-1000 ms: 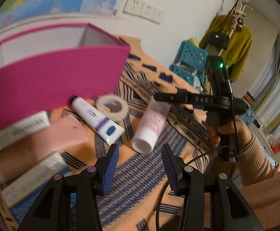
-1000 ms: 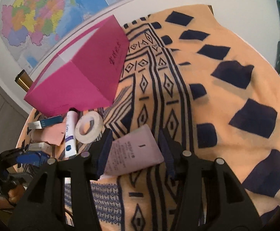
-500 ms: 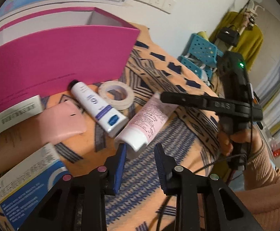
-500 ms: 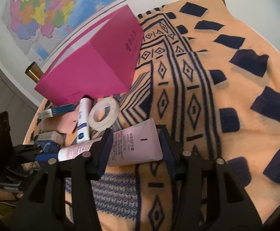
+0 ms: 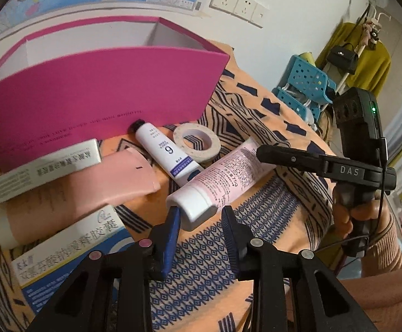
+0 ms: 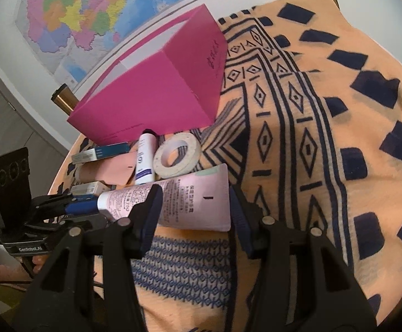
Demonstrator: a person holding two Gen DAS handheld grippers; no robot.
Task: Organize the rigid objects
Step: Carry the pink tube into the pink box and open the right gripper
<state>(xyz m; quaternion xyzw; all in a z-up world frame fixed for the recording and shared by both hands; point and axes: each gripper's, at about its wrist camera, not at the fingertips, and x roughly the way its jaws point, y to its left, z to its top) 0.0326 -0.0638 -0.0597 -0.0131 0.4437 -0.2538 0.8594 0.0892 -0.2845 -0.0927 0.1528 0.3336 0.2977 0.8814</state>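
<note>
A pale pink tube with a white cap lies across the patterned cloth. My left gripper is shut on the cap, one blue pad on each side. My right gripper is shut on the tube's flat crimped end. In the left wrist view one black finger of the right gripper reaches over that end. In the right wrist view the left gripper shows at the cap. An open magenta box stands just behind.
In front of the box lie a white tube marked 6, a tape roll, a peach tube, a white carton and a blue-and-white carton. Blue stools and a coat rack stand beyond the table.
My left gripper's jaws narrowed from wide apart to closed on the white cap, and it tipped down closer to the table. The right gripper kept its hold on the tube's flat end.
</note>
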